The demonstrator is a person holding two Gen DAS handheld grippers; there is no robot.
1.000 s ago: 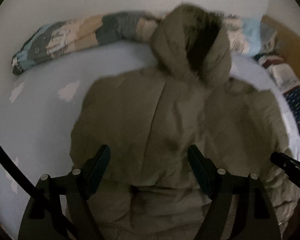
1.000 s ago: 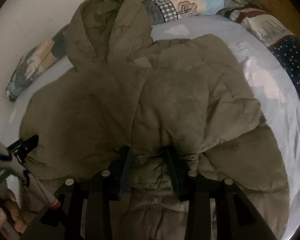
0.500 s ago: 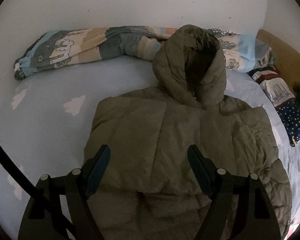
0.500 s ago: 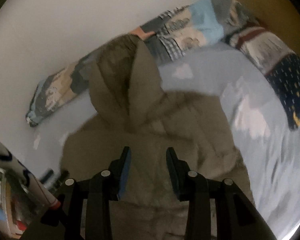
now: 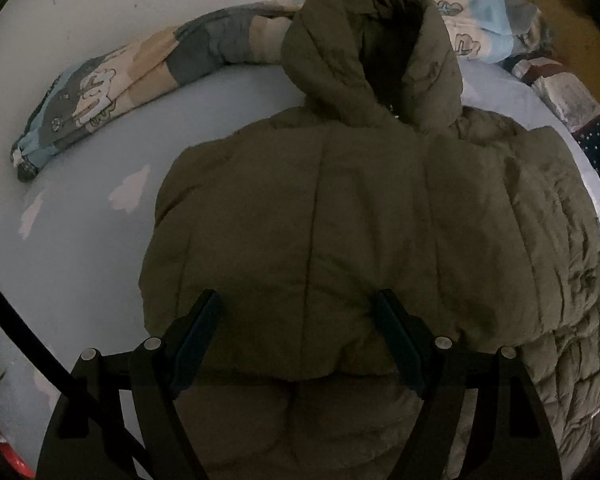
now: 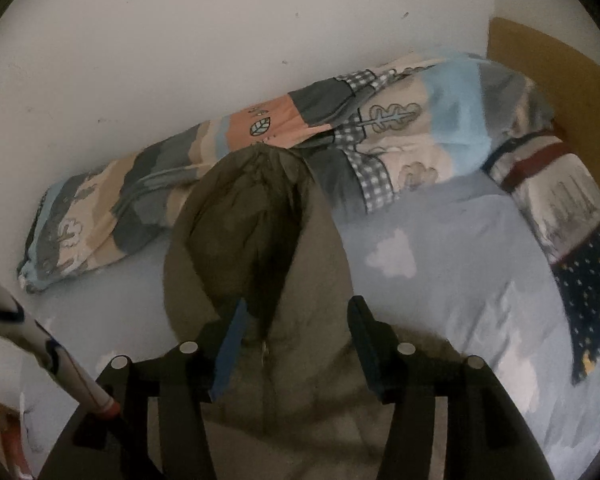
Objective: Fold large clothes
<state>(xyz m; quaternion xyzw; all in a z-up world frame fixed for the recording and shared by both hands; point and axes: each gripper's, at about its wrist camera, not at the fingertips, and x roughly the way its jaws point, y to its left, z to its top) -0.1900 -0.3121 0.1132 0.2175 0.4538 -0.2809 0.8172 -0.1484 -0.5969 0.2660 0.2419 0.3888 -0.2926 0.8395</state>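
An olive hooded puffer jacket (image 5: 340, 220) lies on the bed with its sides folded in and its hood (image 5: 372, 48) pointing at the wall. My left gripper (image 5: 296, 304) hovers open over the jacket's lower middle, nothing between its pads. In the right wrist view, my right gripper (image 6: 296, 312) hangs above the base of the hood (image 6: 244, 232), near the zip. Its jaws are opening and nothing is pressed between them.
The jacket rests on a light blue sheet with white clouds (image 5: 80, 220). A rolled patchwork quilt (image 6: 340, 132) lies along the white wall. A dark blue starred cloth (image 6: 588, 280) and a wooden headboard (image 6: 540, 48) are at the right. A white pole (image 6: 40, 340) crosses the lower left.
The right gripper let go of the jacket's folded edge, rose and moved up to the hood, and its jaws widened. The left gripper stayed open and shifted only slightly.
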